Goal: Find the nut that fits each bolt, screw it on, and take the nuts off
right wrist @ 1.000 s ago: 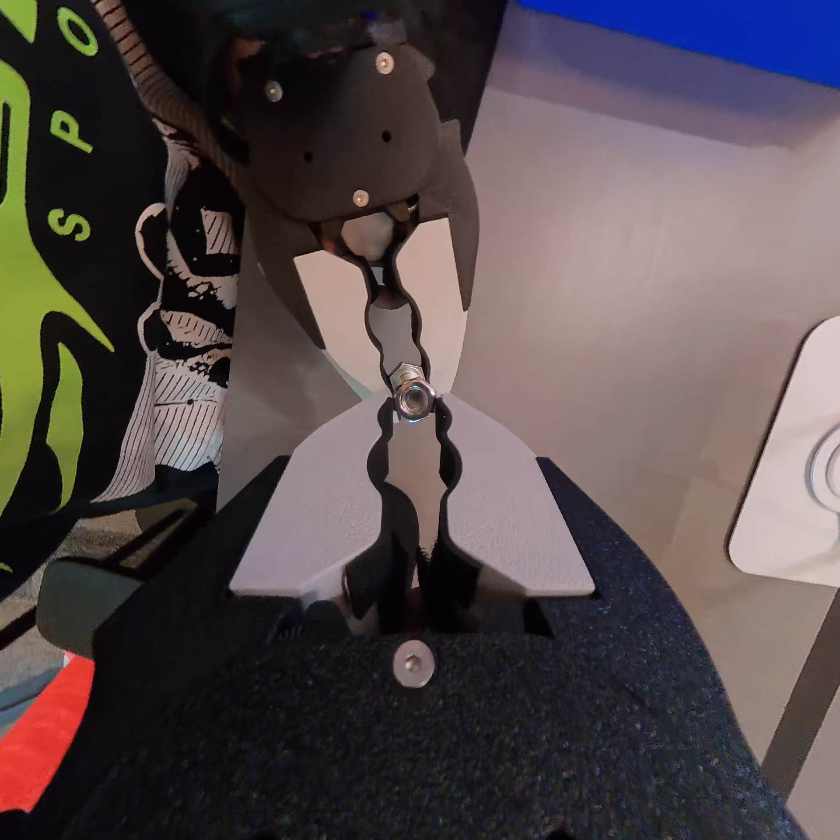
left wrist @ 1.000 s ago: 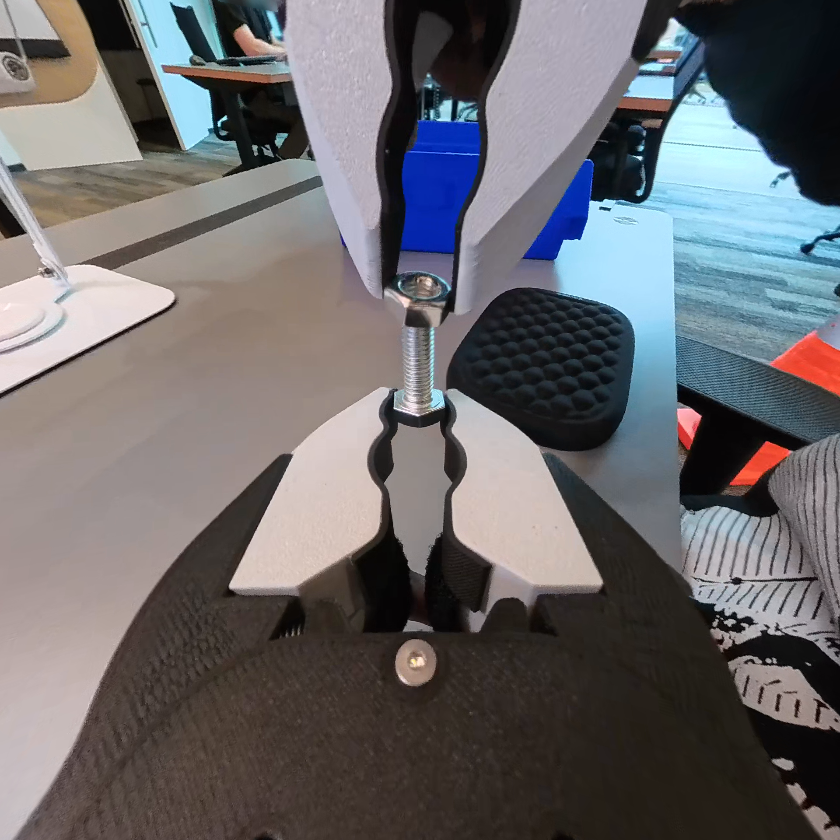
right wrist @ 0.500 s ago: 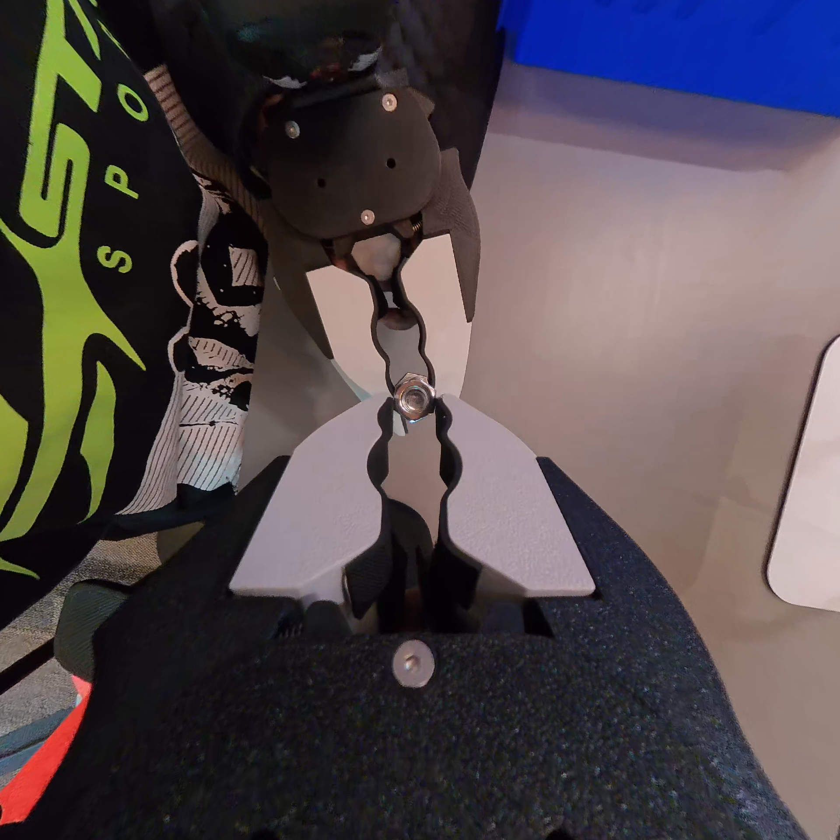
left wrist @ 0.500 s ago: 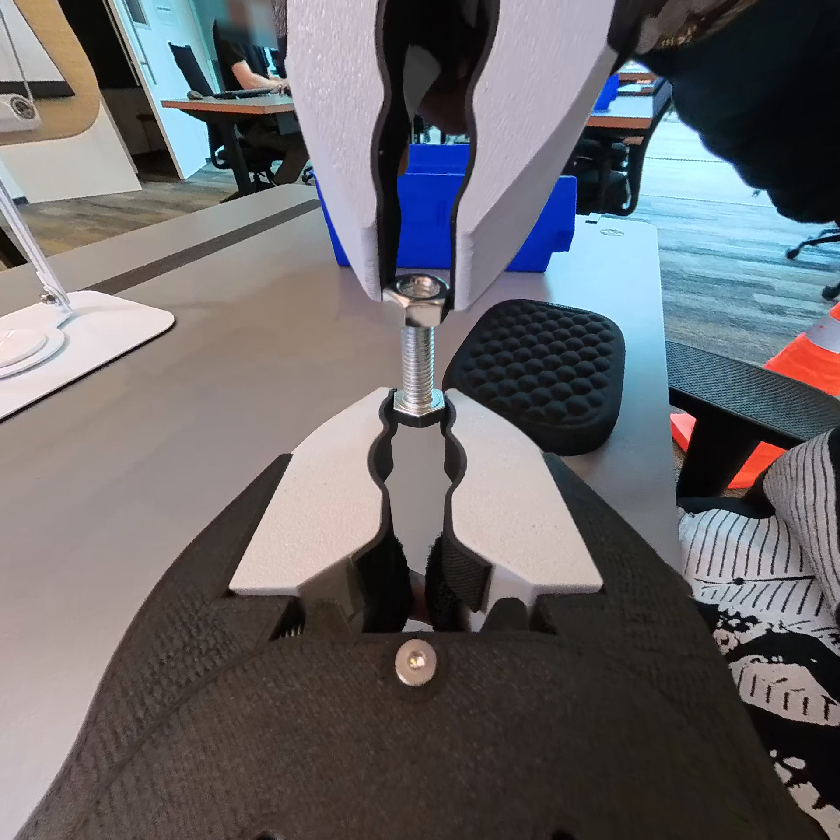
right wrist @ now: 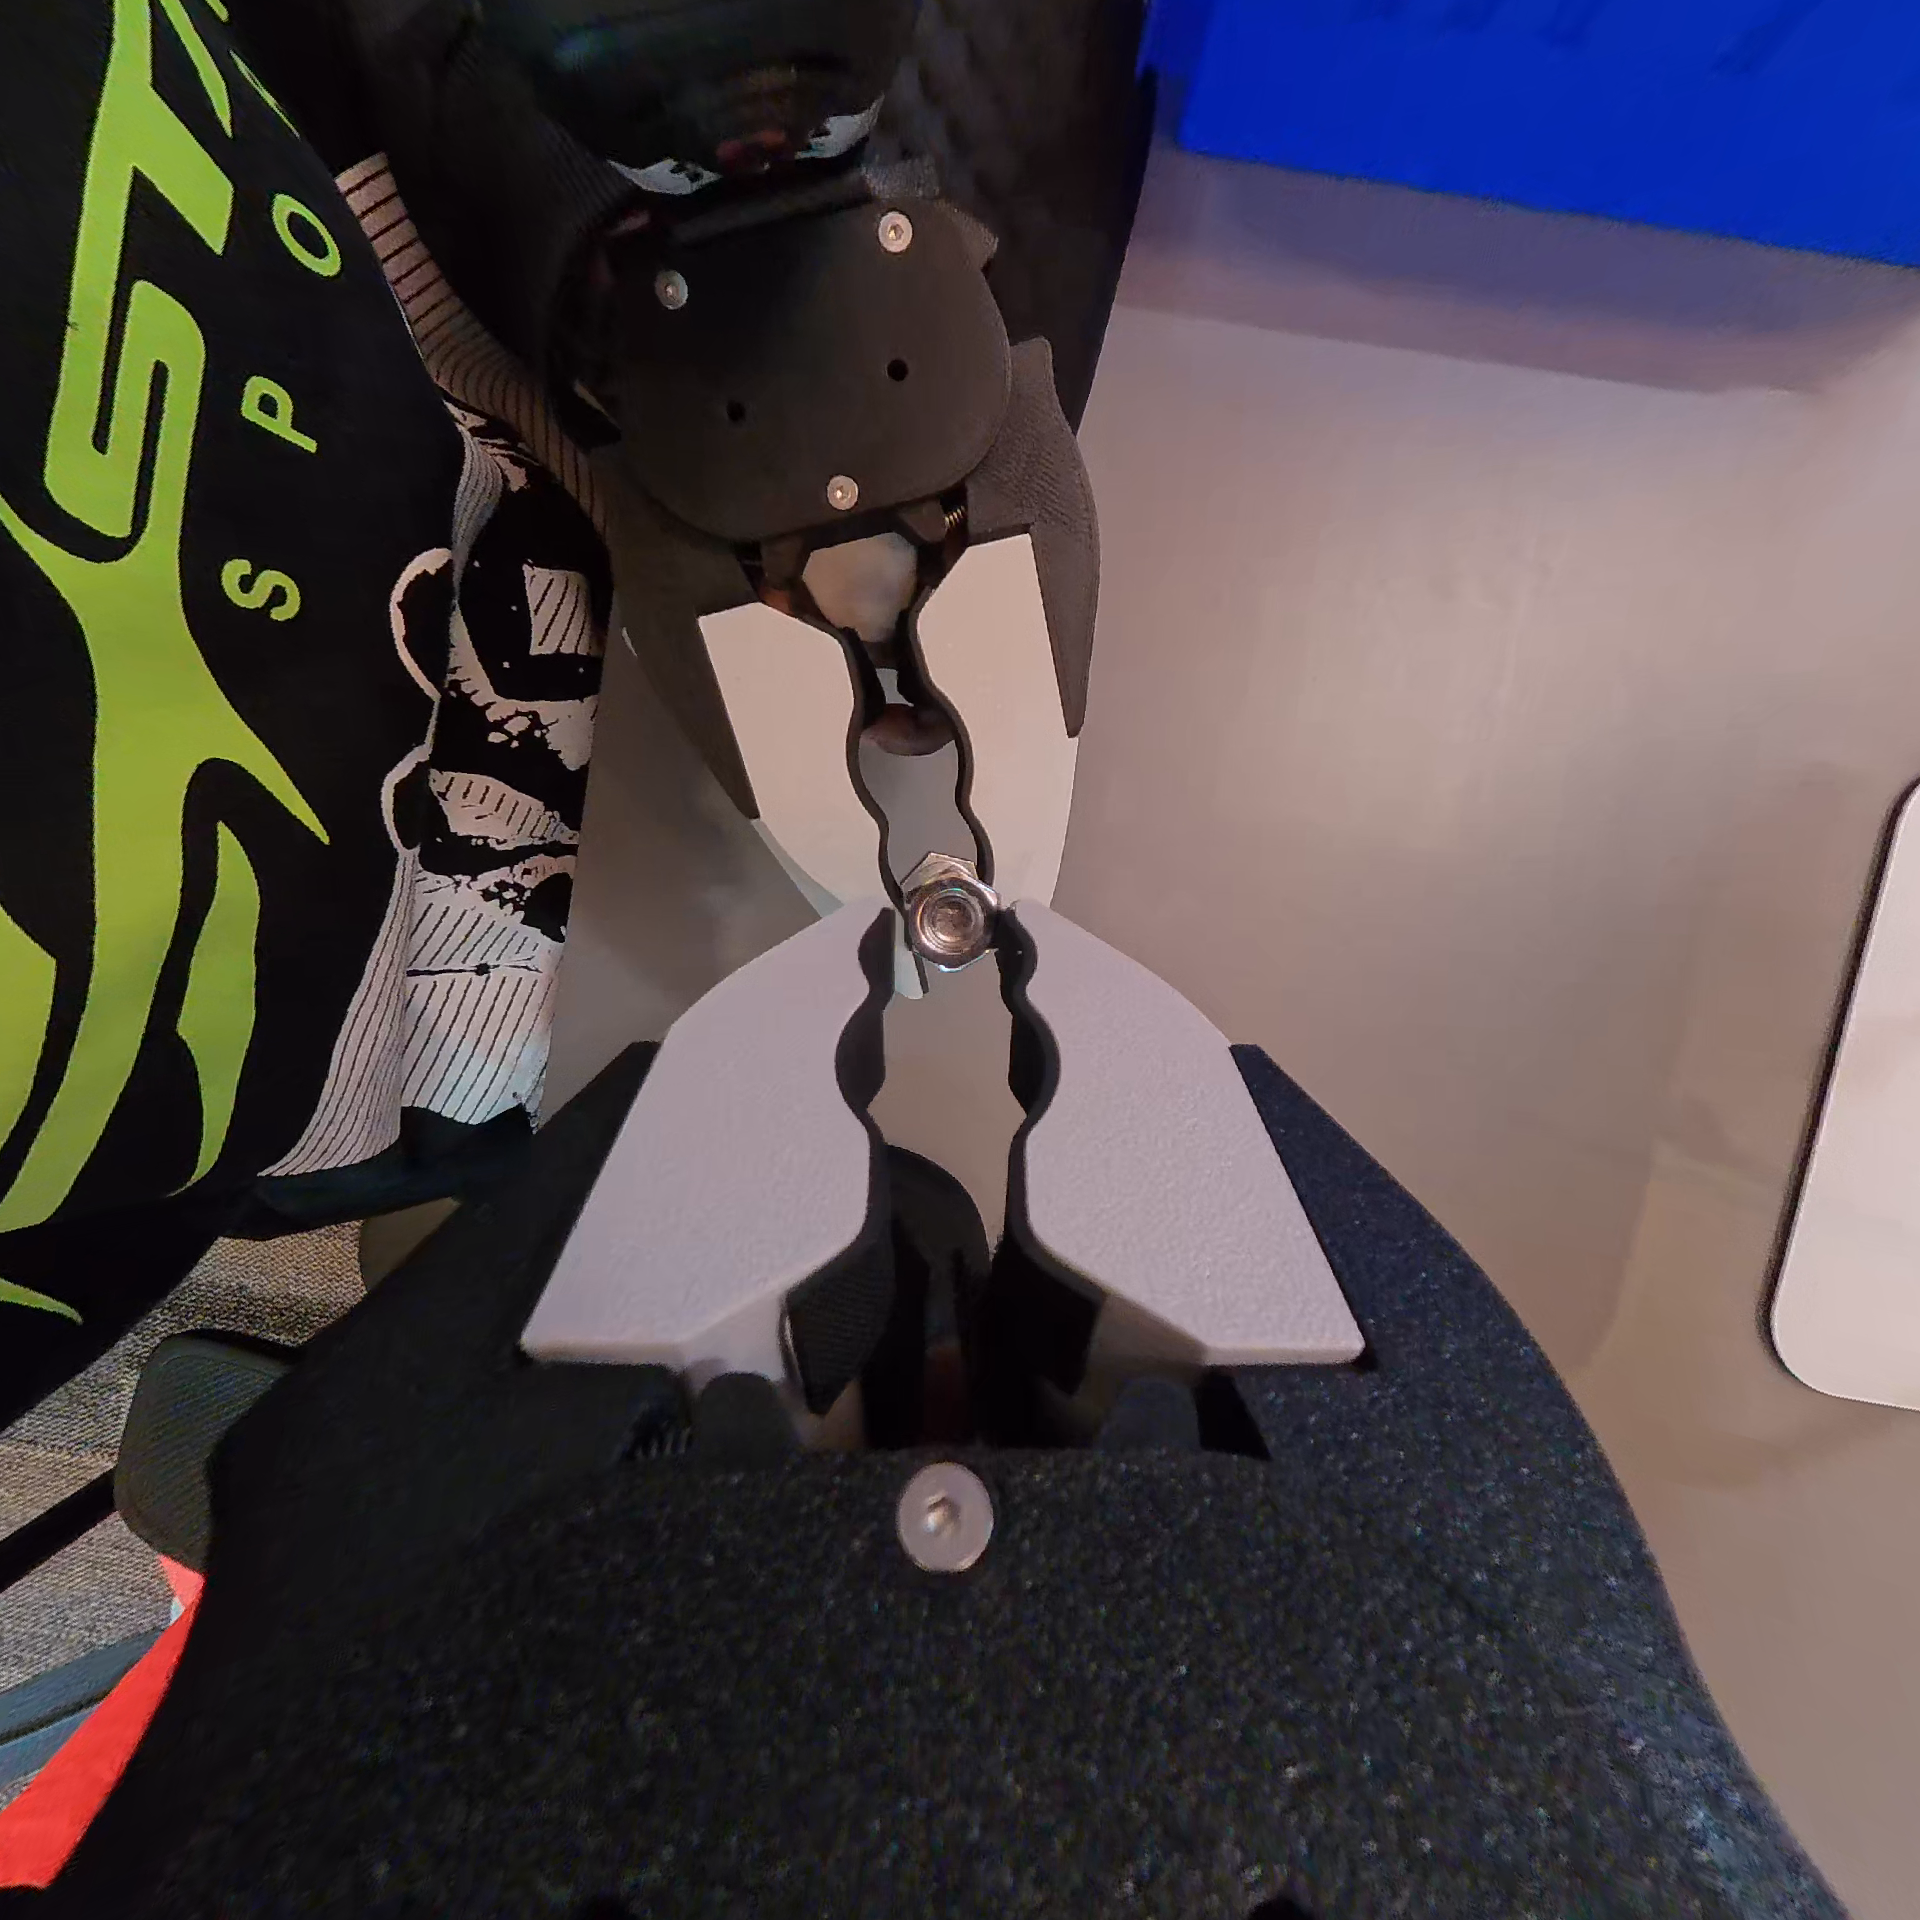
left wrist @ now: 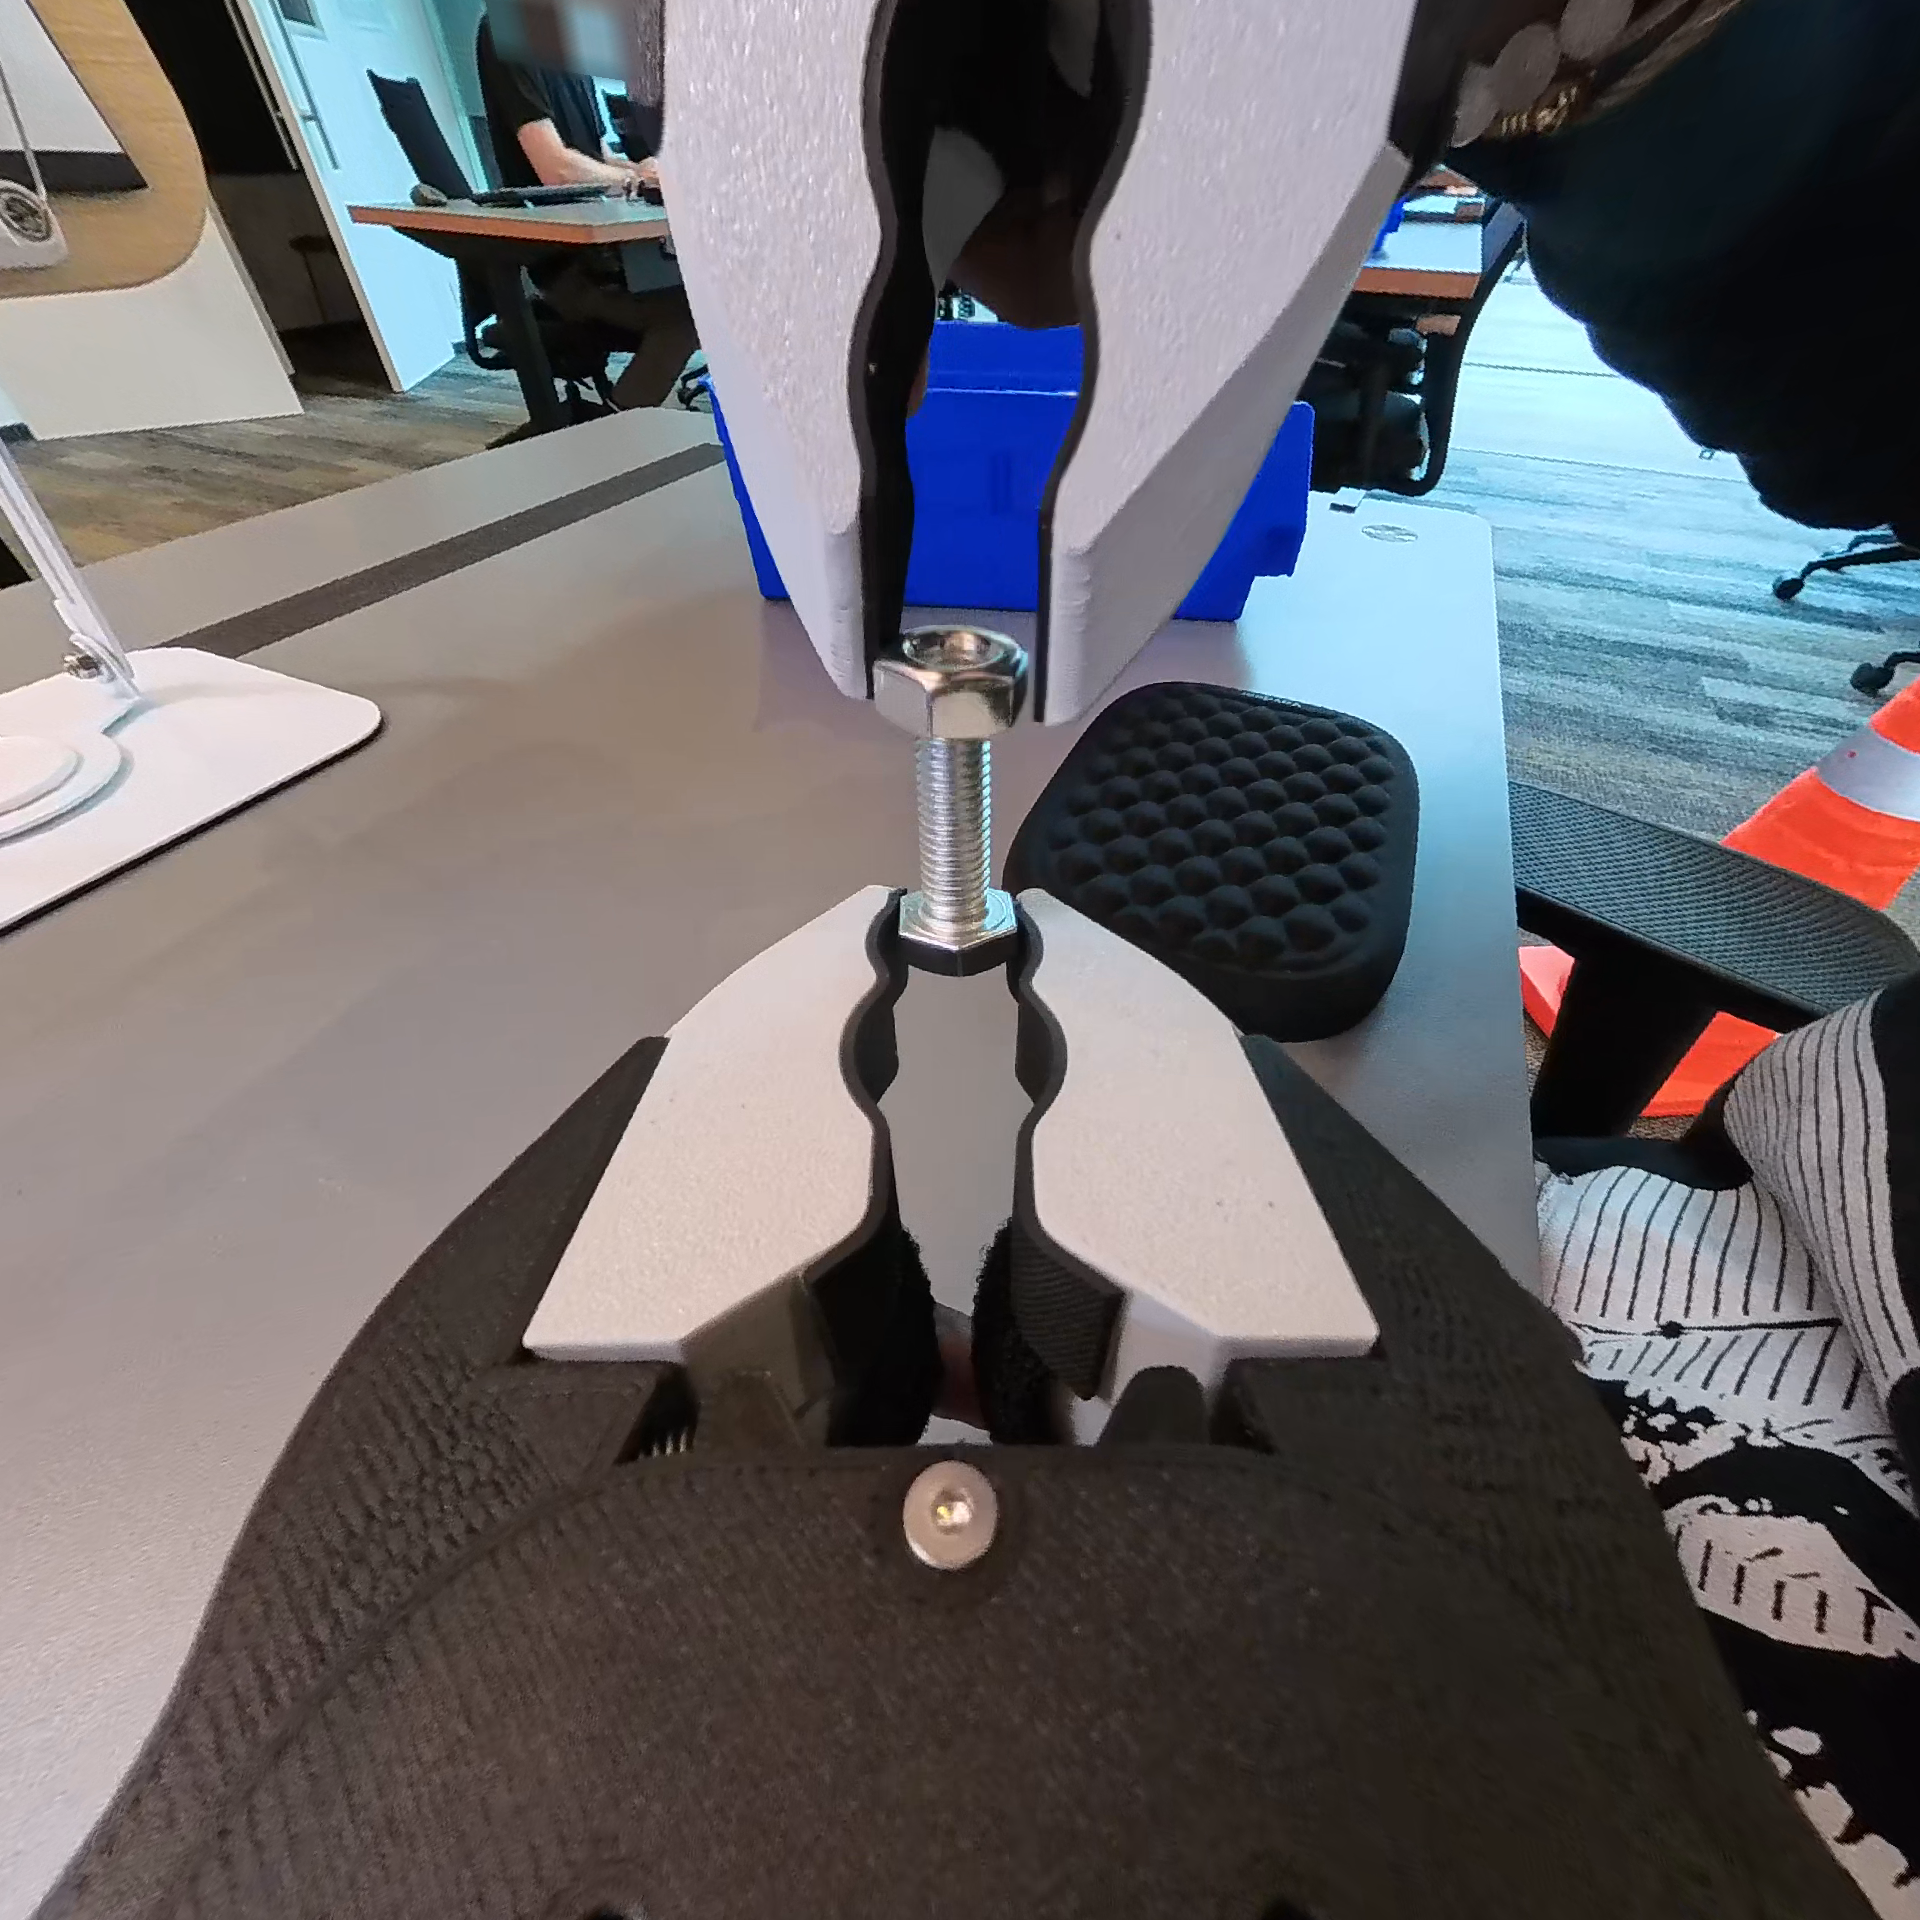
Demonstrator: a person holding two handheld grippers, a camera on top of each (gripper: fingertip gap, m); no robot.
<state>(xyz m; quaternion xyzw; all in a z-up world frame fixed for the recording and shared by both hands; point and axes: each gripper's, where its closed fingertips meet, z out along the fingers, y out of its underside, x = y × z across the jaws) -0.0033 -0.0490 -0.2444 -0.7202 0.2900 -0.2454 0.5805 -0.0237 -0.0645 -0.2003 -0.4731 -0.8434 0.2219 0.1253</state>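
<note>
The bolt (left wrist: 952, 821) is hanging in the air above the grey surface (left wrist: 436, 935), stretched between the two pairs of tongs and touching nothing else. The left tongs (left wrist: 954, 940) are clenching the nut (left wrist: 956, 925) at the near end of the threaded shank, the nut sitting in the notch at the very tips of the pale fingers (left wrist: 769, 1122). The right tongs (left wrist: 954, 665) are coming down from above and gripping the bolt's hexagonal head between their white tips.

In the right wrist view the bolt is seen end-on, its head (right wrist: 948, 920) showing as a bright disc pinched at the tips of the right tongs (right wrist: 951, 925), with the left tongs (right wrist: 935, 862) facing them from the other side and the nut just visible behind the head.

A black dimpled pad (left wrist: 1226, 842) is lying near the right edge of the surface, just beside the bolt in the left wrist view. A blue bin (left wrist: 977, 488) is standing at the far edge behind the right tongs. A white flat base (left wrist: 208, 738) is resting toward the left edge, well apart from the tongs.
</note>
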